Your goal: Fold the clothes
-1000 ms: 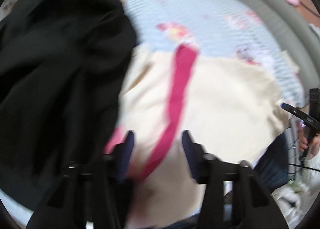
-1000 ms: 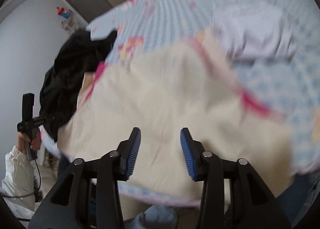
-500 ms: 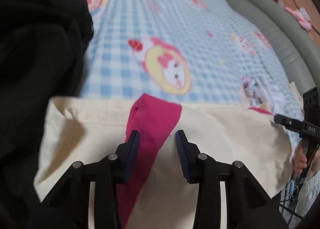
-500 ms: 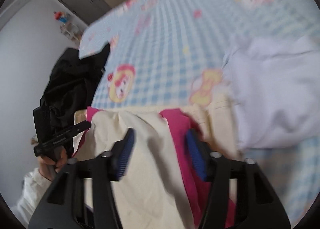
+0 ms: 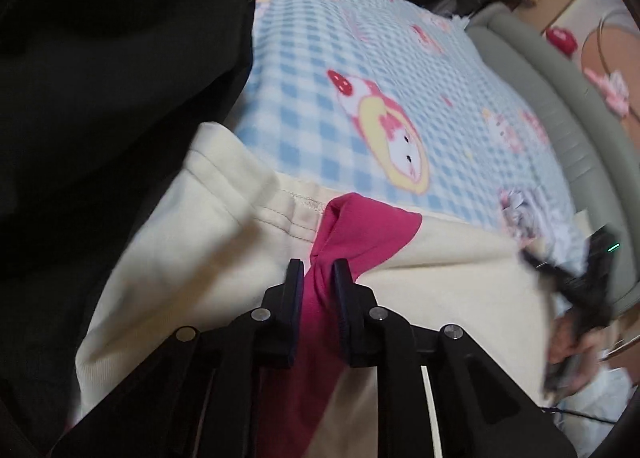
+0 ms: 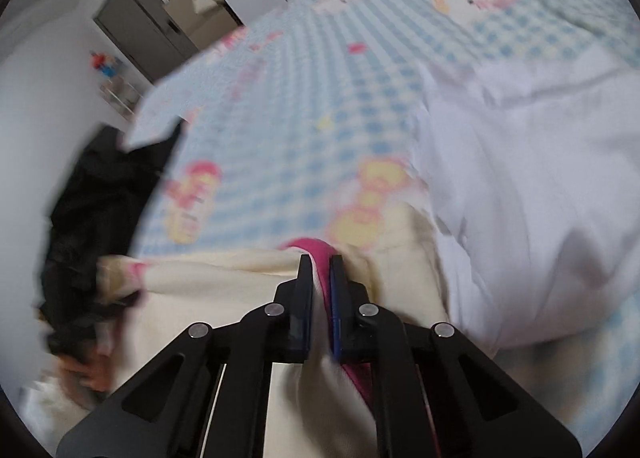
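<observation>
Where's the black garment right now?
The black garment fills the left wrist view's left side, overlapping the cream garment; in the right wrist view it's at far left.

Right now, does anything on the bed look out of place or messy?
Yes. A black garment is heaped unfolded, lapping over the cream garment at its edge. A white garment is also bunched on the checked blanket, beside the cream one.

Each fisheye camera sits just behind its own claw, looking steeply down along the fingers, close over a cream fabric garment with pink stripes (image 5: 440, 278) (image 6: 224, 298). Beyond both claws lies the same blue-checked cartoon bedsheet (image 5: 320, 98) (image 6: 304, 130), shared with a black cloth heap (image 5: 100, 118) (image 6: 92, 210) at left.
</observation>
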Available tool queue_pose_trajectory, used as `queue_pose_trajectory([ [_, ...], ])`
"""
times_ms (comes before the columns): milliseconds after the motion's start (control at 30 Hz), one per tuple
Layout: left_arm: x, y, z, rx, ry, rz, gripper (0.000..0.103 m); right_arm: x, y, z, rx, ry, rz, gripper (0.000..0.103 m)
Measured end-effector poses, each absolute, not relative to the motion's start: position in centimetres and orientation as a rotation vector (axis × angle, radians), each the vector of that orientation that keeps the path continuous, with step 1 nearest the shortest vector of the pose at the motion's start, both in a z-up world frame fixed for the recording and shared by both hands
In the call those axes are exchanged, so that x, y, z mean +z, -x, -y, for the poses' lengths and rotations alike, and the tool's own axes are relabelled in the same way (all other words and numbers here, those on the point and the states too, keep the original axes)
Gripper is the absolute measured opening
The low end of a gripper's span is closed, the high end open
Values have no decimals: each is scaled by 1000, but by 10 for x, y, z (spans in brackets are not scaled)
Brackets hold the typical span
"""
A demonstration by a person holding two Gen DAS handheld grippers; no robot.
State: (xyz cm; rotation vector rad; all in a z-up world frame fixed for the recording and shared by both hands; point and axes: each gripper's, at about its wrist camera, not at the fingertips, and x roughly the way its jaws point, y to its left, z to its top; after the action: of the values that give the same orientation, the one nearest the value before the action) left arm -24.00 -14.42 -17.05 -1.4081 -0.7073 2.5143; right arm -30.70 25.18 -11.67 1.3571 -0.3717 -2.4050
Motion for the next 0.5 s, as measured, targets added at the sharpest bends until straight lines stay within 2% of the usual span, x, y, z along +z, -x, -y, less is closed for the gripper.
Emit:
queue_pose_trajectory([
  [67,-160,236,147,2520,1406,727,19,-116,308,-258,-2386,-1365,447,11],
  [133,-140,222,144,2539,1365,690,19,-96,303,-268,-2359,-1305,550,20],
  [167,-130,215,142,2547,1341,670,19,-82,295,-272,-2356,-1269,562,31],
  [200,-120,207,141,2554,1317,649,19,-69,286,-276,-2356,-1233,564,37],
  [300,-101,177,129,2533,1256,619,20,-34,254,-287,-2367,-1157,544,42],
  [367,-97,153,118,2494,1216,637,24,-21,225,-291,-2395,-1163,481,43],
  [500,-118,123,108,2422,1266,626,25,-32,171,-312,-2426,-1208,441,43],
])
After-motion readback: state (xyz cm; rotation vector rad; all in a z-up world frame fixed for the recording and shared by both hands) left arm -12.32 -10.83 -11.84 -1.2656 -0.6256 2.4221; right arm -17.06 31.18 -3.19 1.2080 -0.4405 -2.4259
